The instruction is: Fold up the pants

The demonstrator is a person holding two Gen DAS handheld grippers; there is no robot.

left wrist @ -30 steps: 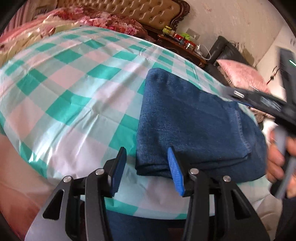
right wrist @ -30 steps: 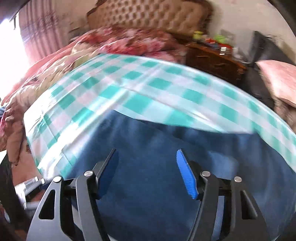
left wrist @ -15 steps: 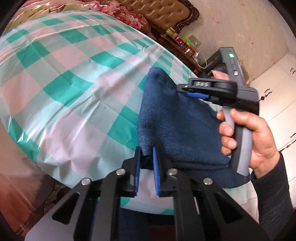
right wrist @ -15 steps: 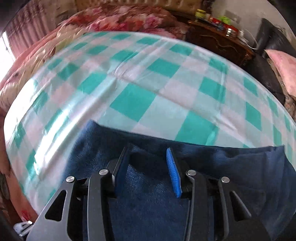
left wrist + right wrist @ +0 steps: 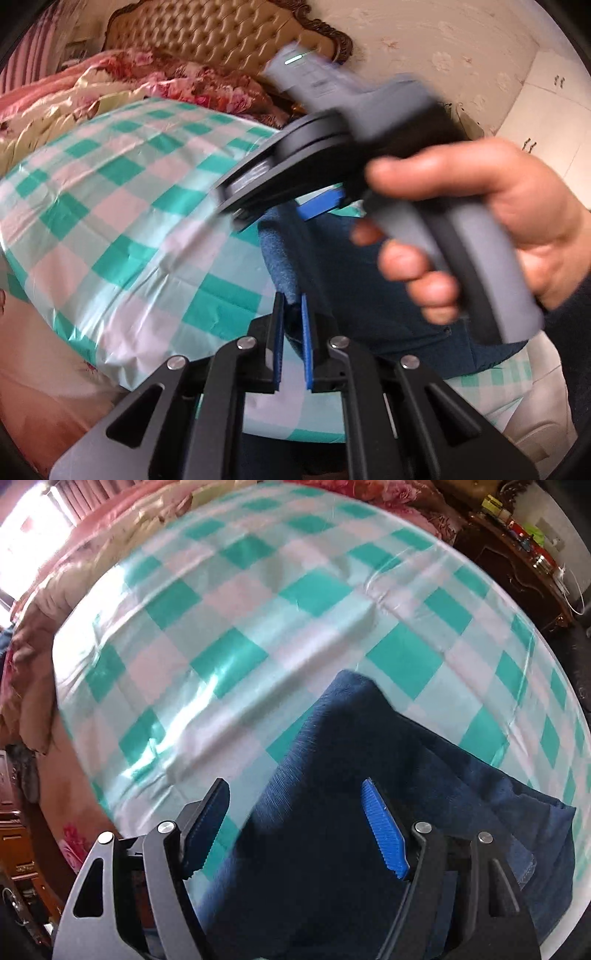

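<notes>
Dark blue denim pants (image 5: 332, 775), folded, lie on the green-checked sheet (image 5: 240, 627) of the bed. Our left claw (image 5: 293, 332) is pinched narrow on their near corner fold. Our right claw (image 5: 295, 823) points down over the pants, its jaws opening wide, pads clear of the cloth. A hand (image 5: 498, 221) grips the right claw's handle.

We look along our left gripper (image 5: 293, 334), its blue pads pinched on a fold of the dark blue pants (image 5: 354, 280). The pants lie on a green, pink and white checked bedcover (image 5: 122, 206). Our right hand (image 5: 491, 221) crosses close in front, blurred, holding the right gripper (image 5: 317, 203) above the pants. Behind are a floral quilt (image 5: 166, 79) and a tufted tan headboard (image 5: 221, 35).
</notes>
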